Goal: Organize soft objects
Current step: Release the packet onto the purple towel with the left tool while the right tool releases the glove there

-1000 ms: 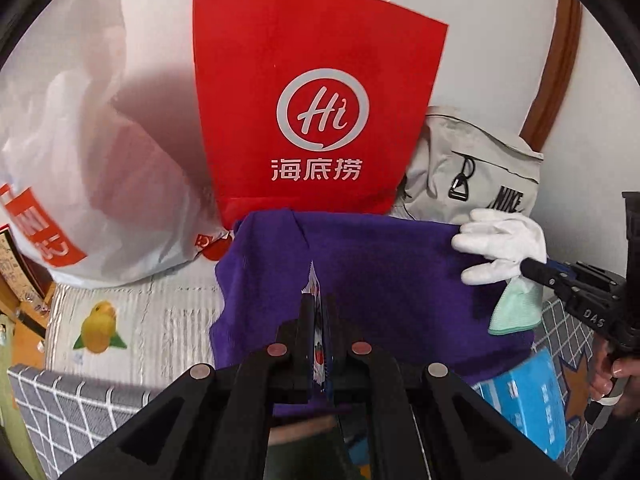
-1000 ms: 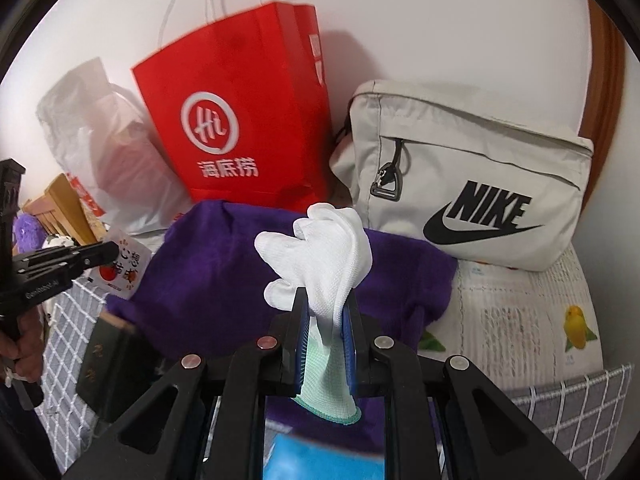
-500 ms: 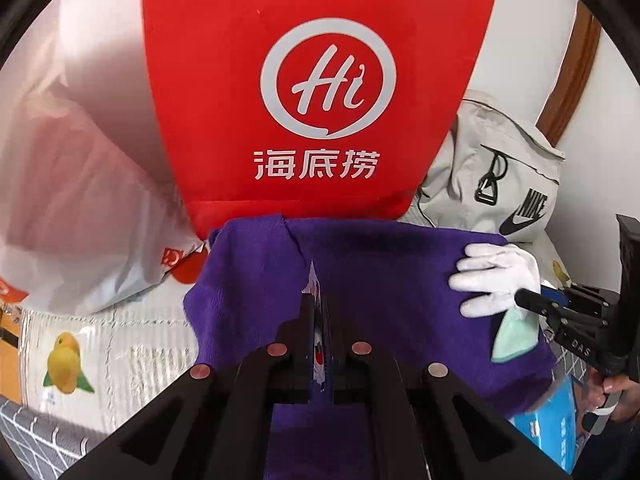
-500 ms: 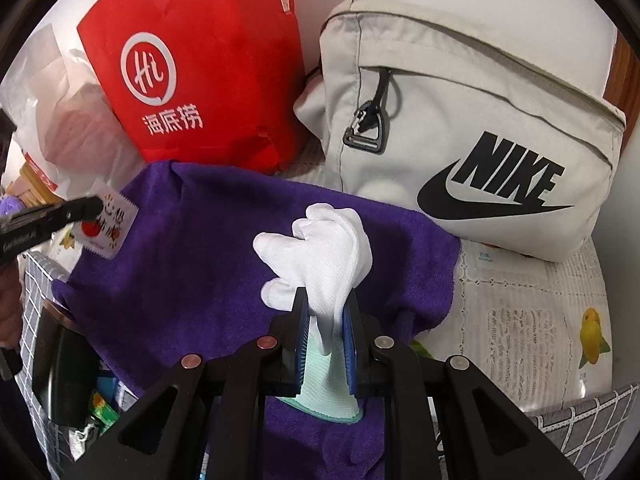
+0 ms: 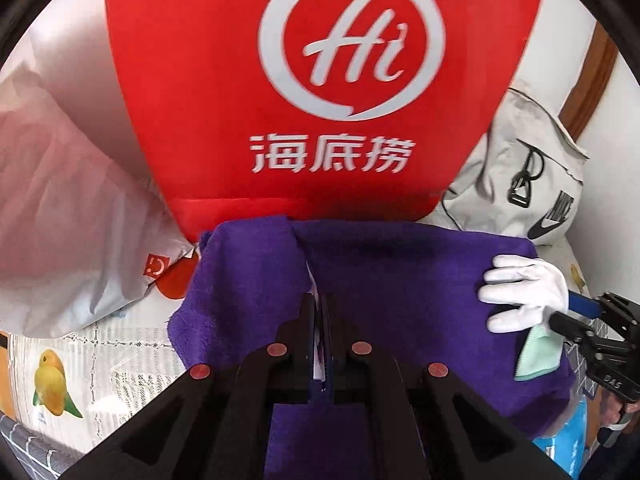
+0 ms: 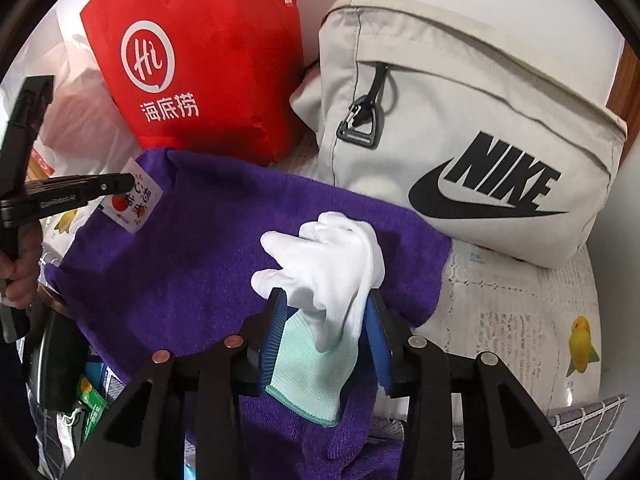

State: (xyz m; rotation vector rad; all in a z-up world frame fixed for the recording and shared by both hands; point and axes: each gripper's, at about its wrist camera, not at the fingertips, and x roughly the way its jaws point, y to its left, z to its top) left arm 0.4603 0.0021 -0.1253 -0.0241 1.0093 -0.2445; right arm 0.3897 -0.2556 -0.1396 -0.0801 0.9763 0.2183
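Observation:
A purple towel (image 5: 392,280) lies spread in front of a red paper bag (image 5: 320,92); it also shows in the right wrist view (image 6: 208,248). My left gripper (image 5: 319,308) is shut on a small white printed packet (image 6: 138,204), held over the towel's left part. A white glove with a mint cuff (image 6: 332,280) lies on the towel between the jaws of my right gripper (image 6: 326,304), which stand apart around it. The glove shows at the right in the left wrist view (image 5: 524,284).
A grey Nike bag (image 6: 460,136) leans on the wall at the right, beside the red bag (image 6: 200,56). A white plastic bag (image 5: 68,232) sits at the left. A fruit-print mat (image 6: 520,304) covers the surface. A blue packet (image 5: 568,440) peeks from under the towel.
Both grippers have moved forward towards the bags, over the towel. My right gripper's jaws have opened around the glove. My left gripper stays shut on the packet.

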